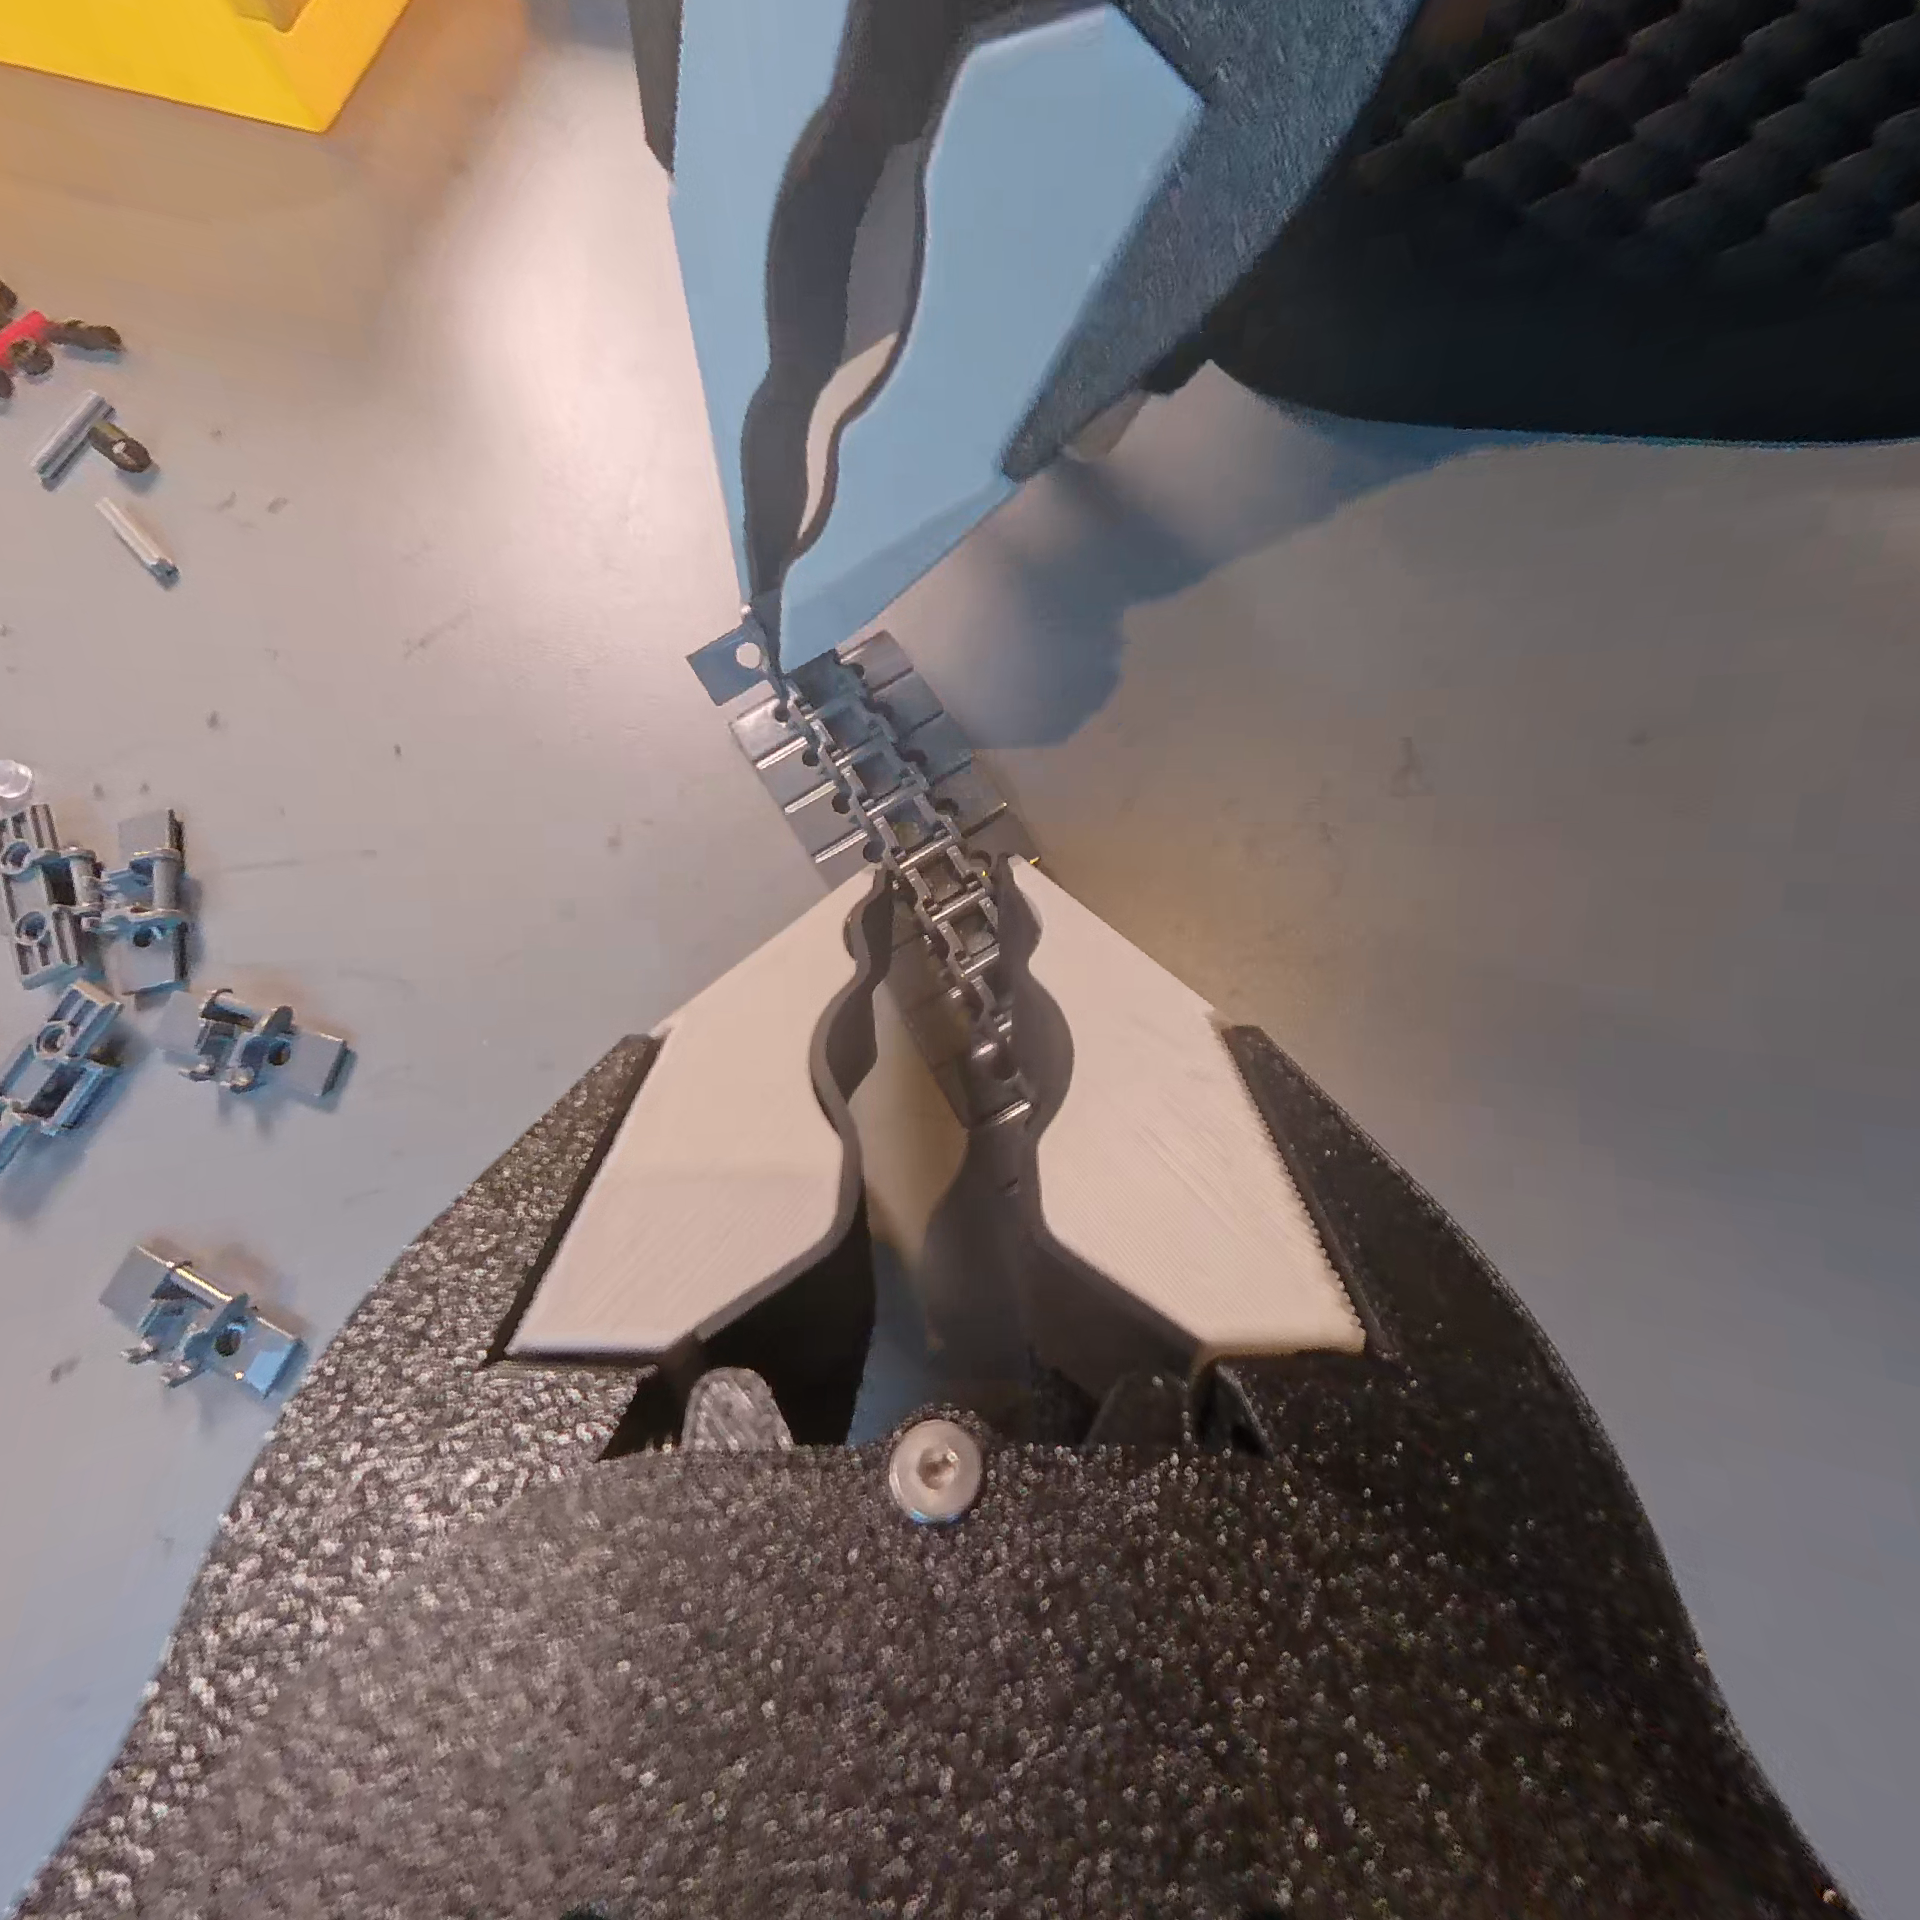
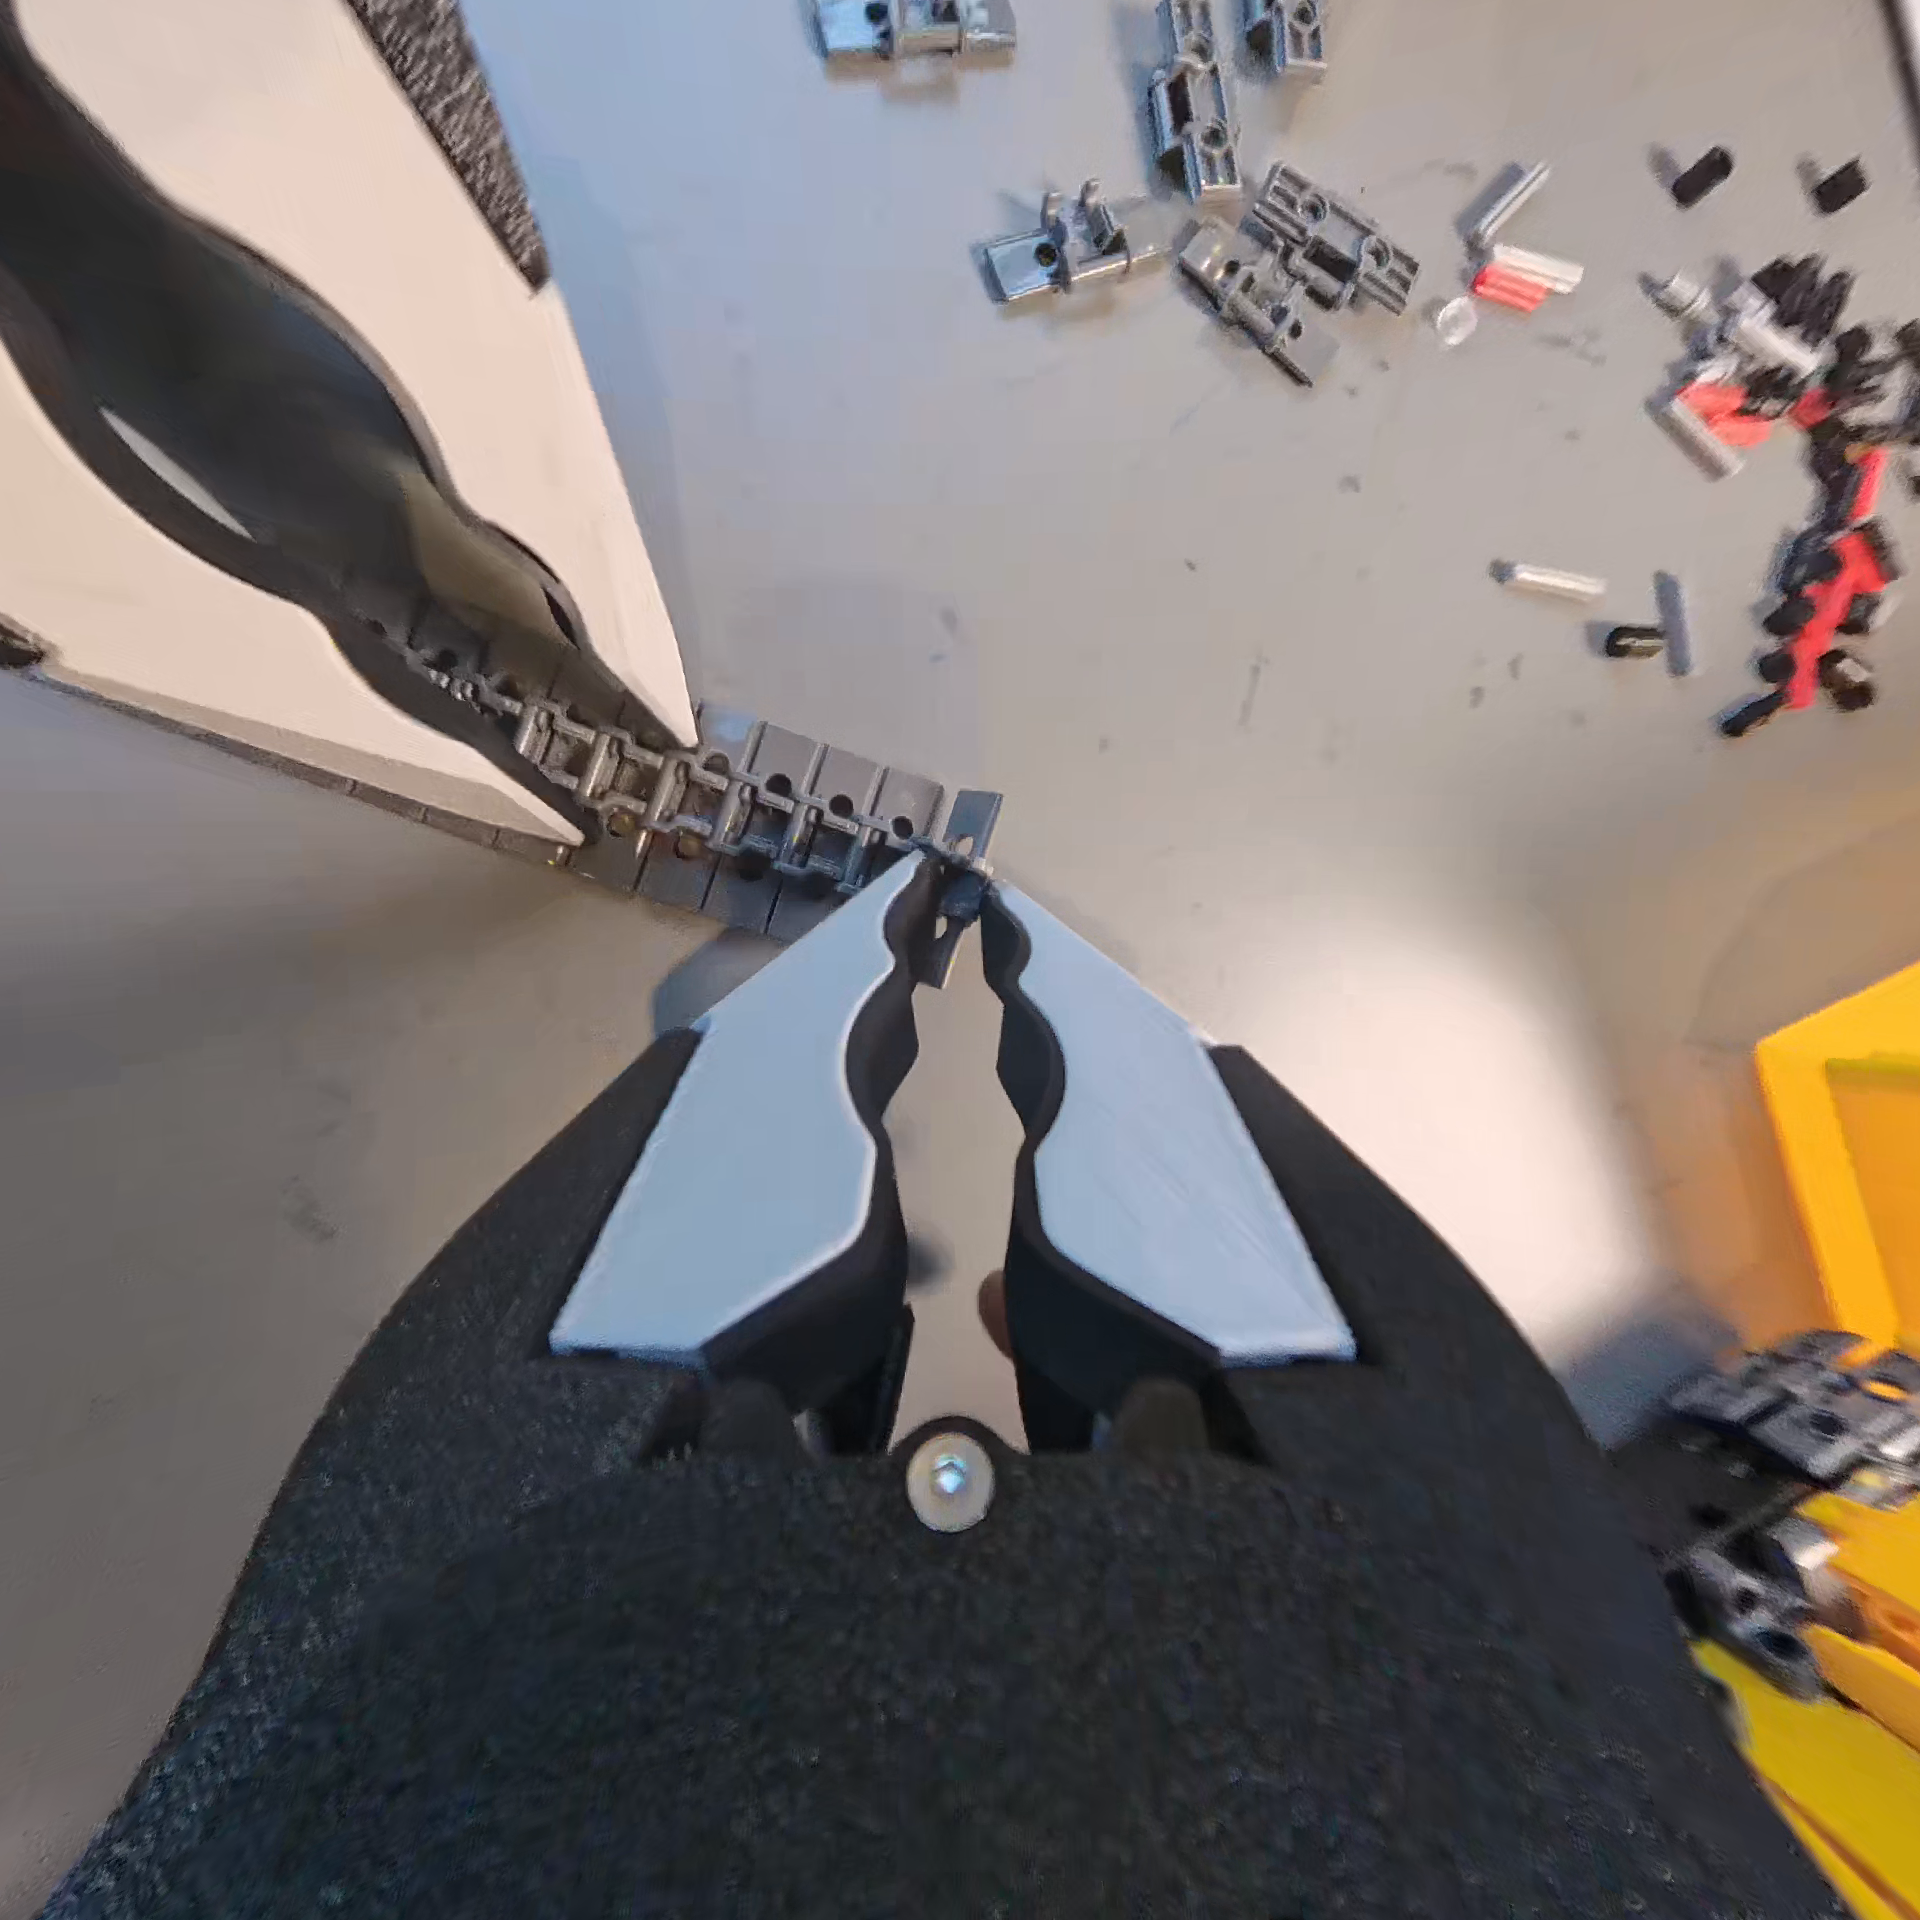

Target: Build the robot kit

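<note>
A grey track chain (image 1: 873,769) of several linked tread pieces lies on the grey table (image 1: 1455,935). My left gripper (image 1: 940,878) is shut on the near end of the chain, which runs back between its fingers. My right gripper (image 1: 766,629) comes down from above and is shut on a single grey tread link (image 1: 727,665), held right at the chain's far end. In the right wrist view, my right gripper (image 2: 956,878) pinches that link (image 2: 977,821) against the end of the chain (image 2: 790,800). The left gripper (image 2: 634,784) grips the chain's other end at upper left.
Loose grey tread links (image 1: 249,1039) and small pins (image 1: 135,535) lie to the left. They also show in the right wrist view (image 2: 1070,244), beside a red and black assembly (image 2: 1818,499). A yellow bin (image 2: 1849,1143) holding dark parts stands at right. Black foam (image 1: 1662,208) lies behind.
</note>
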`<state>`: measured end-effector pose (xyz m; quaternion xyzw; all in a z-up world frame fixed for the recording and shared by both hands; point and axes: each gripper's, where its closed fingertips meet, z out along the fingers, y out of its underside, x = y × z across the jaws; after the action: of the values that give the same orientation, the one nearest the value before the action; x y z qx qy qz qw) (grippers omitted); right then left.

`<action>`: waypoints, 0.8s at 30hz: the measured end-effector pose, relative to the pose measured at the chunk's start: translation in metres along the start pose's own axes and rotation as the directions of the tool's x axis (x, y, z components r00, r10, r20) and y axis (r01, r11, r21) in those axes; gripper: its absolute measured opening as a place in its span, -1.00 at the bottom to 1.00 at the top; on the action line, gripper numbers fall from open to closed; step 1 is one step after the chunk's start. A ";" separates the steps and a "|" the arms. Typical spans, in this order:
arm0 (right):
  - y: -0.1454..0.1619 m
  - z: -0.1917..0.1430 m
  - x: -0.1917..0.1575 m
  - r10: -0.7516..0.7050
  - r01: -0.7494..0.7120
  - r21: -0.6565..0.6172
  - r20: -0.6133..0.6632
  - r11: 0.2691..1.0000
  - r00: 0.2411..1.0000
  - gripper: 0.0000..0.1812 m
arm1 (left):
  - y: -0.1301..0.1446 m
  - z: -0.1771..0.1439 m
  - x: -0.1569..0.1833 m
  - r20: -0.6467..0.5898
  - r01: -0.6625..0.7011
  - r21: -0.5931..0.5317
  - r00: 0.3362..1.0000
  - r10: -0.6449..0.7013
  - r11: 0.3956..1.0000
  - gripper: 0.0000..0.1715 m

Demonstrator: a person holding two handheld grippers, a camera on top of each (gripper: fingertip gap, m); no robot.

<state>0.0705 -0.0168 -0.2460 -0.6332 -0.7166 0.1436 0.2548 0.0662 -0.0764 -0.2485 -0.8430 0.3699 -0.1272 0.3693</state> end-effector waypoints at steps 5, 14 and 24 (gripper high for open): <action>0.000 -0.002 0.005 0.187 -0.186 -0.024 0.192 0.982 0.963 -0.74 | 0.000 0.000 0.000 -0.011 0.009 0.001 1.000 -0.009 1.000 -0.78; -0.008 -0.023 0.013 0.165 -0.193 0.081 0.270 0.978 0.949 -0.69 | 0.000 -0.001 0.002 -0.035 0.020 0.004 0.999 -0.020 1.000 -0.78; 0.005 -0.008 -0.020 -0.150 0.127 0.115 0.220 0.985 0.964 -0.66 | -0.001 -0.004 0.010 -0.139 0.068 0.001 0.988 -0.067 0.998 -0.71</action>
<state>0.0806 -0.0364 -0.2452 -0.5471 -0.7757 0.2330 0.2116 0.0715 -0.0848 -0.2460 -0.8429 0.3658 -0.1993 0.3406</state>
